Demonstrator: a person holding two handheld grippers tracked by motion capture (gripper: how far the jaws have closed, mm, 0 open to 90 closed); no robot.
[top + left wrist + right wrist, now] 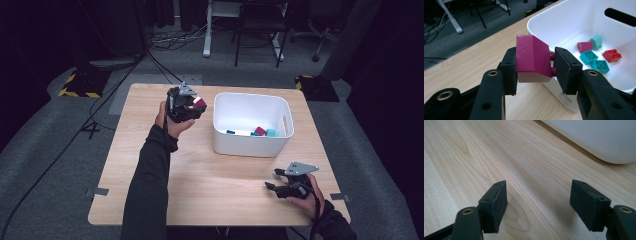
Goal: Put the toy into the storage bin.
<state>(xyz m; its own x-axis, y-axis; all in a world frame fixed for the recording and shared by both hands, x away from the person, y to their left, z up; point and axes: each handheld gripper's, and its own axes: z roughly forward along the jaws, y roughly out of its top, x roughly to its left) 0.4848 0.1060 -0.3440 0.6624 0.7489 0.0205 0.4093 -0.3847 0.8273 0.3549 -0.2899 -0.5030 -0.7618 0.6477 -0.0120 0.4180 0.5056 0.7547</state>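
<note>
Left gripper (534,65) is clamped on a magenta sloped building brick (532,58), pads pressing both flanks, studs poking toward the right pad. It's up off the wooden table (200,180), just beside the white bin (251,145) where teal, red and magenta bricks lie. Right gripper (537,205) gapes wide, empty, low over bare wood.
</note>
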